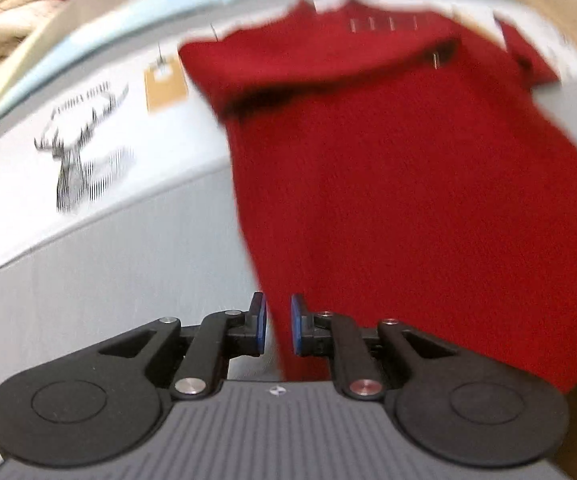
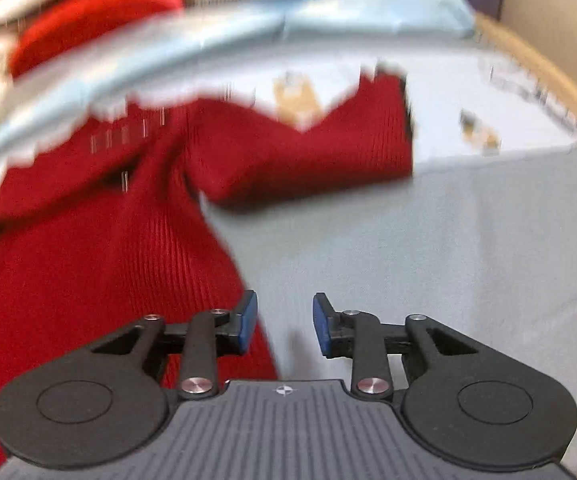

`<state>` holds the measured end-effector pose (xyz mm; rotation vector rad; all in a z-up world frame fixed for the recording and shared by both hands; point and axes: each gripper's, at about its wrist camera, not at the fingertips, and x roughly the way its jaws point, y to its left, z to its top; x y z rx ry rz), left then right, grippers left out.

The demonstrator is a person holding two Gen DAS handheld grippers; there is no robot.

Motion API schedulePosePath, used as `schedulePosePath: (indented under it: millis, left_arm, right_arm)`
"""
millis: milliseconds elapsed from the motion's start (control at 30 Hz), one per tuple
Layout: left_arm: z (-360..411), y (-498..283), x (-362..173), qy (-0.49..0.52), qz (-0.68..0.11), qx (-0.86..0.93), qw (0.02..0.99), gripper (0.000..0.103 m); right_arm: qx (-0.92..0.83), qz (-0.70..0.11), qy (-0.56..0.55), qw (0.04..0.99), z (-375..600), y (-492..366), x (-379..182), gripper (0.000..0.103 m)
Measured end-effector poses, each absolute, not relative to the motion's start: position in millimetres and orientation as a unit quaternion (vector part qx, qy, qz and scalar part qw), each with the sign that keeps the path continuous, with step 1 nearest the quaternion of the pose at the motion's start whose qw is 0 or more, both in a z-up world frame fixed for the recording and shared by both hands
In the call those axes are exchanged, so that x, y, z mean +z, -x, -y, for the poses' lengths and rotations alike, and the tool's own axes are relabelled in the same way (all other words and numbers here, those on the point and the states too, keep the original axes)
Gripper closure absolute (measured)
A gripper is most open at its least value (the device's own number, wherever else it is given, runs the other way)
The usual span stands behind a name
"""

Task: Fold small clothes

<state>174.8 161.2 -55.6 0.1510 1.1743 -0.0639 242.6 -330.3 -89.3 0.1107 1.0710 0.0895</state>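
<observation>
Here both claws, left gripper (image 1: 278, 322) and right gripper (image 2: 285, 322), gape slightly, holding nothing, over flat red ribbed-knit garment (image 1: 408, 200) on grey bedsheet (image 2: 448, 248).

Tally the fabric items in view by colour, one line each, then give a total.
Red: 2 (spread ribbed garment, bunched red item behind)
Light blue: 1 (sheet)
Cream: 1 (folded pile)
Total: 4

Left hand-held gripper (image 1: 278, 326) slightly parted, right hand-held gripper (image 2: 285, 322) wider, both angled downward, empty.
</observation>
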Motion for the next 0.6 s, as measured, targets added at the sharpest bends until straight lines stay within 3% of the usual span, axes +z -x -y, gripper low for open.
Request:
schedulePosePath:
  millis: [133, 200, 233, 600]
  left_arm:
    - [-132, -197, -38, -0.058, -0.525, -0.022, 0.849, 0.087]
    - [-120, -215, -31, -0.042, -0.509, -0.020, 0.860, 0.073]
    - [-112, -219, -28, -0.036, -0.501, -0.017, 0.865, 0.071]
    - [-87, -266, -40, -0.027, -0.489, 0.003, 0.872, 0.071]
  right_arm:
    - [0.012, -0.471, -0.098, 0.877, 342, -274, -82, 0.061]
    - [-0.005, -0.466, -0.110, 0.878, 345, -295, -85, 0.059]
    - [-0.011, -0.463, -0.114, 0.879, 345, -301, -89, 0.059]
    - [-0.053, -0.476, -0.081, 0.874, 331, -426, -157, 0.051]
